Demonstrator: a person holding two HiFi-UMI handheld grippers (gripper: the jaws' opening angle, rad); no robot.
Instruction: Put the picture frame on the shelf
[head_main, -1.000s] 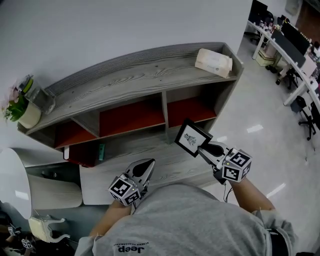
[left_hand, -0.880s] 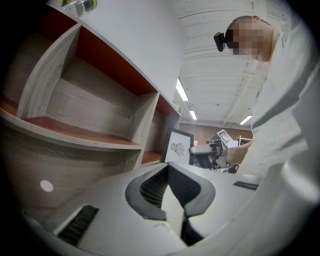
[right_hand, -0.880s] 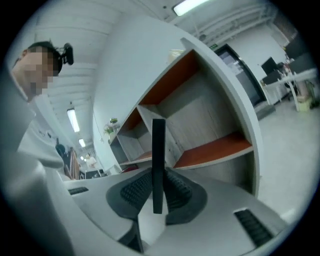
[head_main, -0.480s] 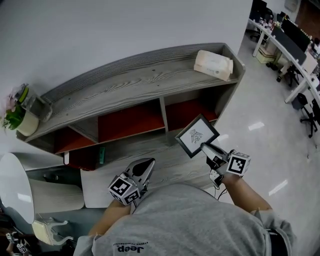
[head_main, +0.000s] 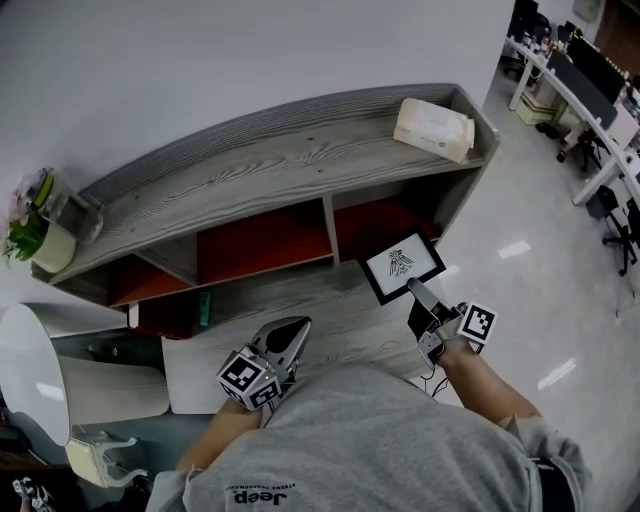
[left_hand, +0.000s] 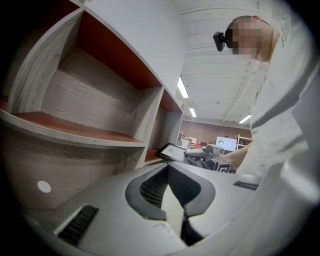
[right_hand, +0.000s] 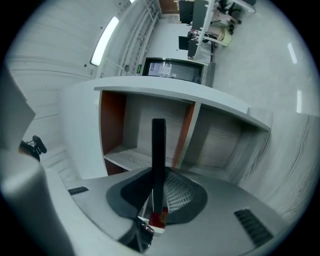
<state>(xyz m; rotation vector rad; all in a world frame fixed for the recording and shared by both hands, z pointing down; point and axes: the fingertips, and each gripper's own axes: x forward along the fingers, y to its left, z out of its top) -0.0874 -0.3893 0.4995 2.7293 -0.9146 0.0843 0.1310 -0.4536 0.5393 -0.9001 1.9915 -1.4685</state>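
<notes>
A black picture frame (head_main: 402, 264) with a white print hangs in front of the lower right compartment of the grey wooden shelf (head_main: 280, 160). My right gripper (head_main: 418, 293) is shut on its near edge. In the right gripper view the frame (right_hand: 158, 155) stands edge-on between the jaws of that gripper (right_hand: 159, 200), facing the red-backed compartments. My left gripper (head_main: 285, 340) hovers low over the shelf's bottom ledge, shut and holding nothing. From the left gripper view, past its own jaws (left_hand: 175, 200), the frame (left_hand: 172, 151) shows at mid-right.
A pack of tissues (head_main: 433, 128) lies on the shelf top at the right end, a potted plant (head_main: 40, 225) at the left end. A small teal object (head_main: 204, 303) sits in the lower left compartment. A round white table (head_main: 30, 365) is at the left; office desks (head_main: 590, 90) at far right.
The right gripper has turned and carried the frame a little right and toward the right compartment, its face now tilted flatter. The left gripper has stayed put.
</notes>
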